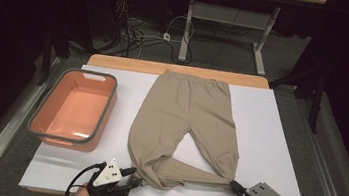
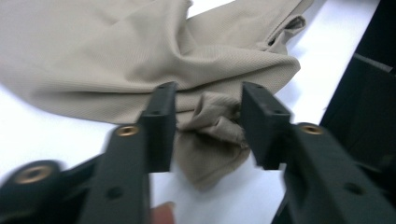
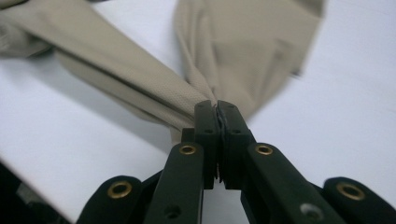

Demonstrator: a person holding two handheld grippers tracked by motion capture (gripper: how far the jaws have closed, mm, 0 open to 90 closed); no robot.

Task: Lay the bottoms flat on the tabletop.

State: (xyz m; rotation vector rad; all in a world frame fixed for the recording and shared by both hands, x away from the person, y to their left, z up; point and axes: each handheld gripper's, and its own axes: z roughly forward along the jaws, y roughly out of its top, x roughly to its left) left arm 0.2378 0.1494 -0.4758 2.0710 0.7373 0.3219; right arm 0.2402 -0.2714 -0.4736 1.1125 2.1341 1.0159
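Dark room; grey carpet floor (image 1: 288,56); cables (image 1: 140,33); metal desk legs (image 1: 187,29) behind.

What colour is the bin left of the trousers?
Salmon orange bin with a grey rim, best seen in the high view.

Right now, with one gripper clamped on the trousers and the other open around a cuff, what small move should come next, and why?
Probably close the left gripper. Its jaws stand apart with the bunched cuff between them, not pinched, while the right gripper is already shut on the fold of the trousers. Both ends need holding before any lift or fold.
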